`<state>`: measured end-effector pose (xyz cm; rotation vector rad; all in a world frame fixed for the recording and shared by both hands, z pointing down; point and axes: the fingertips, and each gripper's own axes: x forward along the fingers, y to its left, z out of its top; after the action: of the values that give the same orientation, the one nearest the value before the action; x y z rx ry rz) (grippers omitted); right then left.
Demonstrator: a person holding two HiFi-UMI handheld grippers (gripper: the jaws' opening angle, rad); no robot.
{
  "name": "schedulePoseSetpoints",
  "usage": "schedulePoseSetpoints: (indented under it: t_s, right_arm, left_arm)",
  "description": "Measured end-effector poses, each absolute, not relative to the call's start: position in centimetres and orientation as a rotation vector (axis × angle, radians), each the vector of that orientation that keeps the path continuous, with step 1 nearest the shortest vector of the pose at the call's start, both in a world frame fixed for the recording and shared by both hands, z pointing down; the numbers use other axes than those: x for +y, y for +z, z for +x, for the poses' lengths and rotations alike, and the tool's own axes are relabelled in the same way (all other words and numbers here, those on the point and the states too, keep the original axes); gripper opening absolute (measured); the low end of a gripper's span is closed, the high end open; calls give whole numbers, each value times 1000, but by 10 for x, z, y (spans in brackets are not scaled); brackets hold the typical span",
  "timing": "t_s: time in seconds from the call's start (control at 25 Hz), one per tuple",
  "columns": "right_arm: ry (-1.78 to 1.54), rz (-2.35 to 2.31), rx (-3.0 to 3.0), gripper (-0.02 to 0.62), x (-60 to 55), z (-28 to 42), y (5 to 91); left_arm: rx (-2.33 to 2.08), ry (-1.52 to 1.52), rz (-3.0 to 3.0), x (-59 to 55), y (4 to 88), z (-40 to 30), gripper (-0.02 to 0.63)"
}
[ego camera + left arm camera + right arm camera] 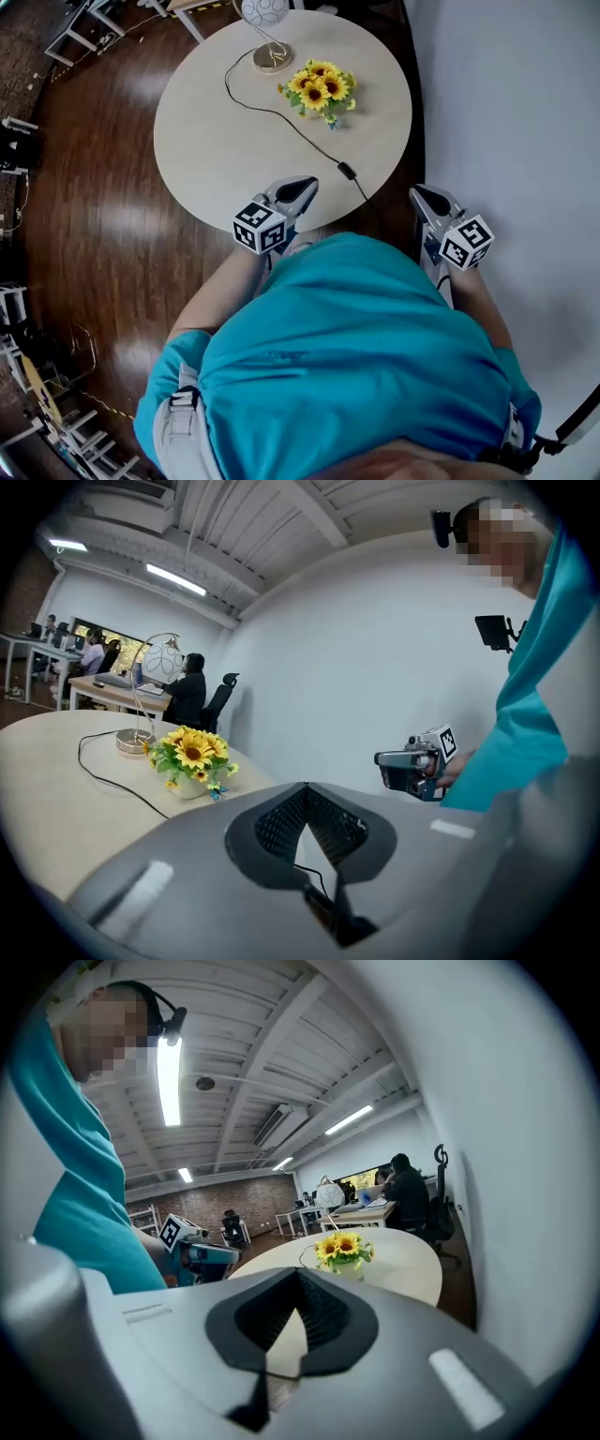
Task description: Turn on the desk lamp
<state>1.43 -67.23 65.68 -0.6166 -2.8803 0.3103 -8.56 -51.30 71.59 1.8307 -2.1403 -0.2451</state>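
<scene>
The desk lamp has a white globe shade (265, 9) on a thin arched stem and a round metal base (273, 58), and it stands at the far side of the round table (216, 141). Its black cord (272, 112) runs to an inline switch (346, 171) near the table's near edge. My left gripper (305, 186) is shut and empty, hovering over the near edge just left of the switch. My right gripper (422, 195) is also shut and empty, off the table's right side. In the left gripper view the lamp (161, 660) stands far off behind the left gripper (306, 789).
A pot of sunflowers (321, 89) stands beside the lamp base, right of the cord. A white wall (506, 112) lies close on the right. Dark wooden floor (84, 216) surrounds the table. Desks with seated people (192, 691) are in the background.
</scene>
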Motion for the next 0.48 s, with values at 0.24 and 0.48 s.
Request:
schedulePoseSetpoints:
  t_s: [0.24, 0.48]
  right_arm:
    - [370, -684, -2828, 2, -698, 22, 687]
    - [421, -613, -2834, 2, -711, 7, 713]
  left_arm:
    - [-2144, -92, 1687, -558, 759, -84, 20]
    - [-2007, 62, 1658, -597, 838, -108, 20]
